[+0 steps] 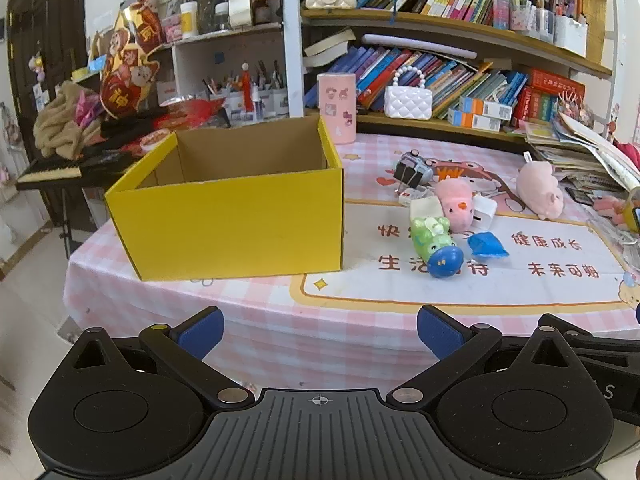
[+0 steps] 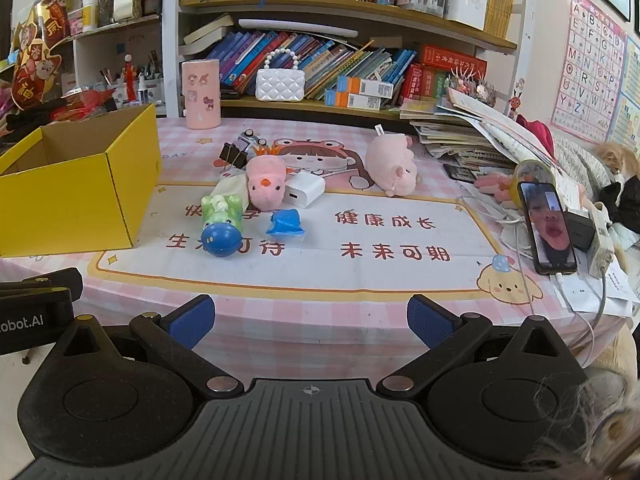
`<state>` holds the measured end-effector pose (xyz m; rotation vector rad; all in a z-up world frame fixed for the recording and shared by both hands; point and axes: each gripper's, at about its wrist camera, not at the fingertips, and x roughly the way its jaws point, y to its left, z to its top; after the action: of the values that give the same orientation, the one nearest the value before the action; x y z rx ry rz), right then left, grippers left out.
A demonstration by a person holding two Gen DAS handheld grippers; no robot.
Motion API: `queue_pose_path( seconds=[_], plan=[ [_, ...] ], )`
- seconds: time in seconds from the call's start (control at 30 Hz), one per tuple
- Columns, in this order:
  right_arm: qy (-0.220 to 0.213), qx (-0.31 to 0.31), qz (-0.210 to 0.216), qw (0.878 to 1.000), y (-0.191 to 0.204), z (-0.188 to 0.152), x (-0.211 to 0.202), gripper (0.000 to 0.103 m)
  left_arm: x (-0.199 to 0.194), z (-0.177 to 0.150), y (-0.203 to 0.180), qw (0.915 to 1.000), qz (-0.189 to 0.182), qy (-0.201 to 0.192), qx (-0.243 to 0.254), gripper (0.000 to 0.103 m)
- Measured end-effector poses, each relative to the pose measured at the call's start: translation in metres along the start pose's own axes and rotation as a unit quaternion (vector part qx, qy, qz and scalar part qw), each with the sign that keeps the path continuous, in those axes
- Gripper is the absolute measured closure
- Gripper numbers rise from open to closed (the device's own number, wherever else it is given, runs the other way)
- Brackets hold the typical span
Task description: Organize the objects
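- Your left gripper (image 1: 320,330) and right gripper (image 2: 311,320) hover off the desk's (image 2: 360,304) near edge, jaws spread wide, holding nothing.
- The open yellow cardboard box (image 1: 228,224) stands at left.
- Beside it lie a green-and-blue plastic toy (image 2: 221,224), a pink plush chick (image 2: 265,186) and a white charger block (image 2: 304,191).

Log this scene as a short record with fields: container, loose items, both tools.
container: yellow box, open top, visible inside looks empty
loose items: green toy, blue piece, pink chick plush, white charger, pink pig plush, binder clip
left tool: open, holding nothing
right tool: open, holding nothing
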<state>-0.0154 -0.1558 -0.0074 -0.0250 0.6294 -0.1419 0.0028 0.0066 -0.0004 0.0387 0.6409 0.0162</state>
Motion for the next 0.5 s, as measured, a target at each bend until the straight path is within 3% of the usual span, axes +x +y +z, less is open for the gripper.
queue_pose_path(
  seconds=[0.5],
  plan=[
    [0.0, 0.003, 0.001, 1.0, -0.0014, -0.0003, 0.0015, 0.0, -0.0009, 0.0034, -0.0024, 1.0, 0.002, -0.004, 0.009, 0.0]
  ],
)
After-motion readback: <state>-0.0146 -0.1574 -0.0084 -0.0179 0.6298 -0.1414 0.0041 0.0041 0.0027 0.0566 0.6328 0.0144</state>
